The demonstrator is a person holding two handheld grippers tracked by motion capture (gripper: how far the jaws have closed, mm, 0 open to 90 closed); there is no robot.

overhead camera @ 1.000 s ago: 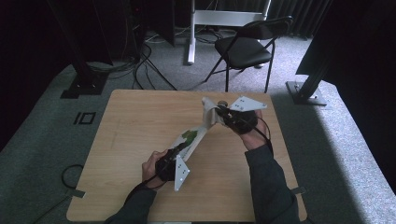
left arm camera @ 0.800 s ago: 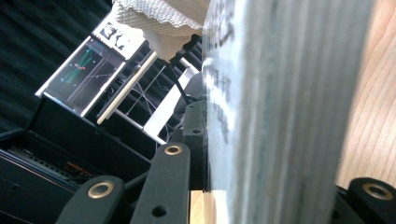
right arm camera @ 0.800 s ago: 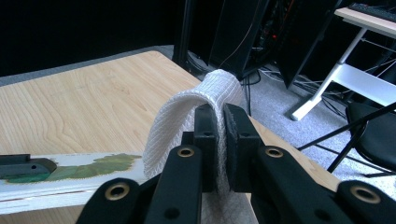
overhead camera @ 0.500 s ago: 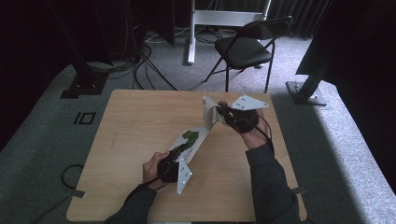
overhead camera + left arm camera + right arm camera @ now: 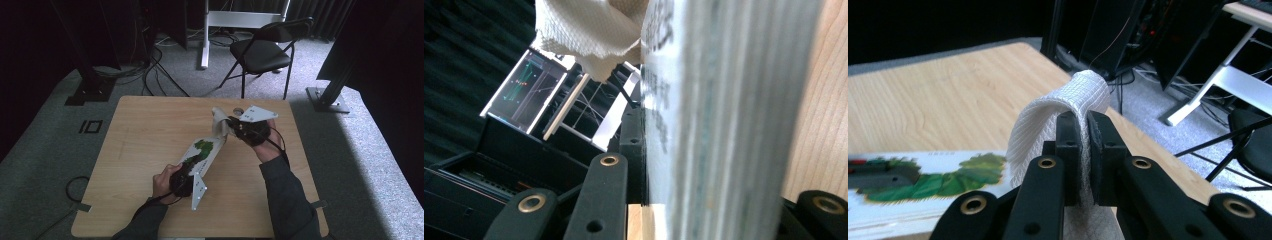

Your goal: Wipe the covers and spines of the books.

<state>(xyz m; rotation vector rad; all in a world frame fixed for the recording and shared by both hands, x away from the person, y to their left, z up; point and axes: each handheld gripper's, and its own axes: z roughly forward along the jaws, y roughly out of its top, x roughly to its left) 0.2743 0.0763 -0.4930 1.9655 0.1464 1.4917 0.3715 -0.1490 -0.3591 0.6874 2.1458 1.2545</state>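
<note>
A white picture book [image 5: 202, 152] with a green caterpillar on its cover lies slanted on the wooden table [image 5: 140, 130]. My left gripper [image 5: 186, 172] is shut on its near end. In the left gripper view the book's page edges [image 5: 724, 100] sit between the jaws of the left gripper [image 5: 714, 200]. My right gripper [image 5: 231, 125] is shut on a folded white paper towel [image 5: 219, 125] at the book's far end. The right gripper view has the towel [image 5: 1048, 120] looped over the shut right gripper [image 5: 1083, 125], with the book [image 5: 948, 185] low at the left.
A black folding chair [image 5: 265, 50] and a white desk leg [image 5: 205, 35] stand beyond the table's far edge. Cables [image 5: 150, 65] lie on the carpet at the back left. A black stand base [image 5: 327, 97] sits to the right. A lit monitor [image 5: 524, 90] shows past the book.
The right gripper and its towel have shifted slightly down along the book's far end. The left hand and the book have stayed almost still.
</note>
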